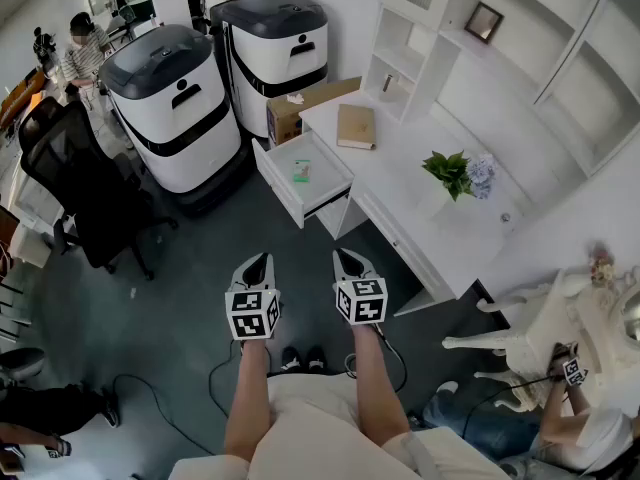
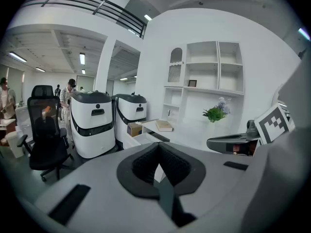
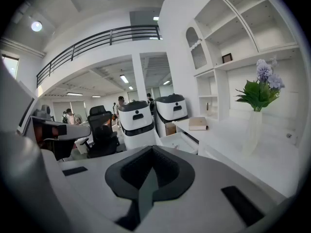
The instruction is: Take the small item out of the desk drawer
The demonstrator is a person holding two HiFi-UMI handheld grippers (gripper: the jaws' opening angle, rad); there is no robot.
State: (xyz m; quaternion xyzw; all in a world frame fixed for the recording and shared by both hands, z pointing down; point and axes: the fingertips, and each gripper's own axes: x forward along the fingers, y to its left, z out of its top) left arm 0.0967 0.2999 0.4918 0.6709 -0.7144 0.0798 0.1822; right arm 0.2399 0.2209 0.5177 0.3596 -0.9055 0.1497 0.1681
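Note:
The white desk (image 1: 420, 208) has one drawer (image 1: 283, 183) pulled open toward the dark floor. Inside it lies a small green-and-white item (image 1: 301, 171). In the head view both grippers hang side by side well short of the drawer, over the floor. My left gripper (image 1: 258, 261) is shut with nothing in its jaws, and my right gripper (image 1: 346, 258) is shut and empty too. The left gripper view looks past its closed jaws (image 2: 158, 147) at the open drawer (image 2: 138, 139) far ahead. In the right gripper view the drawer (image 3: 182, 141) is also distant beyond the closed jaws (image 3: 152, 150).
Two white-and-black machines (image 1: 175, 103) (image 1: 275, 43) stand left of the drawer, with a cardboard box (image 1: 290, 113) behind it. A black office chair (image 1: 80, 183) sits at left. On the desk are a book (image 1: 356, 126) and a vase of flowers (image 1: 452, 173). A white chair (image 1: 520, 333) and a seated person are at right.

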